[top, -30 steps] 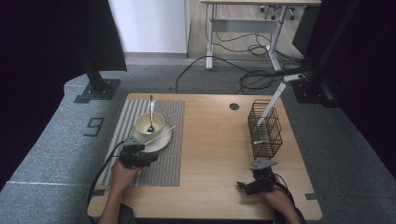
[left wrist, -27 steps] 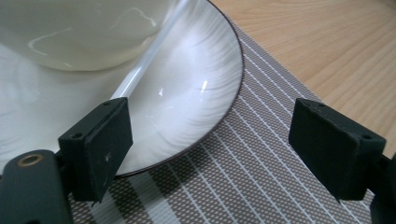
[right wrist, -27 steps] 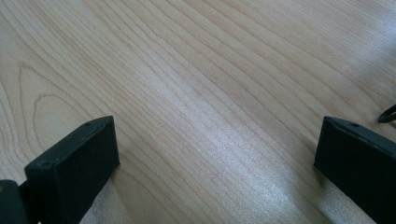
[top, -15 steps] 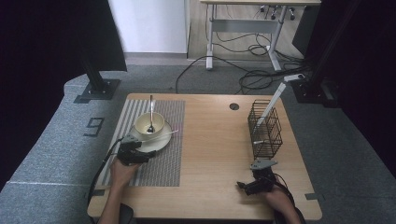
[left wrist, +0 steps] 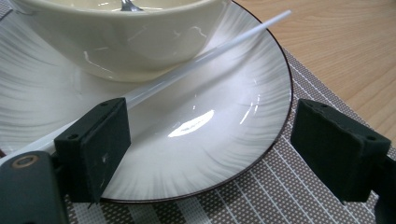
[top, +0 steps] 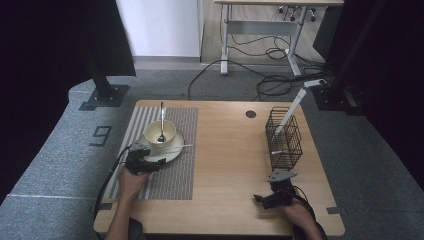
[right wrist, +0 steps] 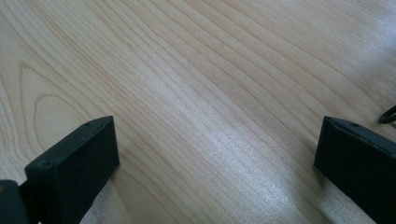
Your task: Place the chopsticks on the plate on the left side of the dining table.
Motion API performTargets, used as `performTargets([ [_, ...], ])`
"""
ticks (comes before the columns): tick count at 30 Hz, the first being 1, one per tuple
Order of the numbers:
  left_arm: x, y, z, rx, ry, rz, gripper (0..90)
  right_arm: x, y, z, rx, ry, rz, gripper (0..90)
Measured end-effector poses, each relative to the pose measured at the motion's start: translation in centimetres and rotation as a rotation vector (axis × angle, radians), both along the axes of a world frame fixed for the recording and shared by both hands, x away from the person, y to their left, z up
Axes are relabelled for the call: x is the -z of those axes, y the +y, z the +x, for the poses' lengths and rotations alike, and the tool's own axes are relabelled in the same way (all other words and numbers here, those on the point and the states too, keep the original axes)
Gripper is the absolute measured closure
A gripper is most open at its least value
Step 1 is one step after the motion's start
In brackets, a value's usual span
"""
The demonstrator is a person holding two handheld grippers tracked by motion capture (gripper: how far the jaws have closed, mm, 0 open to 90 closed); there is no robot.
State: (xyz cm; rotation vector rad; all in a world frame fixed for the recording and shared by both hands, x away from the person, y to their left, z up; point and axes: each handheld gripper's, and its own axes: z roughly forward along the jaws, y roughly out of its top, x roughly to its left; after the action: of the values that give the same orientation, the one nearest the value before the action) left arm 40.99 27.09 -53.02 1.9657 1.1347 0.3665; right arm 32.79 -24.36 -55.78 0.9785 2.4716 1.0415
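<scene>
A cream bowl (top: pixel 160 132) with a spoon (top: pixel 161 120) in it stands on a white plate (top: pixel 172 151) on the striped placemat (top: pixel 170 175). A thin white stick (top: pixel 181 146) lies across the plate beside the bowl. My left gripper (top: pixel 156 162) is at the plate's near rim. In the left gripper view it (left wrist: pixel 210 154) stands open over the plate (left wrist: pixel 196 140). The stick (left wrist: pixel 205 53) runs past the inner face of one jaw, below the bowl (left wrist: pixel 116 37). My right gripper (top: pixel 267 197) rests open near the table's front right, over bare wood (right wrist: pixel 215 158).
A black wire basket (top: pixel 284 139) stands at the right of the table with a long white stick (top: pixel 294 106) leaning out of it. A round cable hole (top: pixel 251 114) sits near the far edge. Bare wood (top: pixel 225 160) lies between the placemat and the basket.
My left gripper has crept slightly toward the plate's rim. The right gripper has stayed where it was.
</scene>
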Motion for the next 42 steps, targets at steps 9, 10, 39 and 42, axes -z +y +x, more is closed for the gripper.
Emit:
performTargets([
  [9, 0.1, 0.2, 0.3, -0.01, 0.004, 0.008, 11.3, 0.0, 0.0, 0.0, 0.0, 0.0, 0.0, 0.0],
  [10, 0.1, 0.2, 0.3, -0.011, 0.005, 0.009, 11.3, 0.0, 0.0, 0.0, 0.0, 0.0, 0.0, 0.0],
  [39, 0.0, 0.0, -0.5, 0.006, -0.001, 0.001, 11.1, 0.0, 0.0, 0.0, 0.001, 0.0, 0.001, 0.0],
  [42, -0.2, -0.1, -0.9, 0.021, -0.011, -0.007, 10.3, 0.0, 0.0, 0.0, 0.0, 0.0, 0.001, 0.0],
])
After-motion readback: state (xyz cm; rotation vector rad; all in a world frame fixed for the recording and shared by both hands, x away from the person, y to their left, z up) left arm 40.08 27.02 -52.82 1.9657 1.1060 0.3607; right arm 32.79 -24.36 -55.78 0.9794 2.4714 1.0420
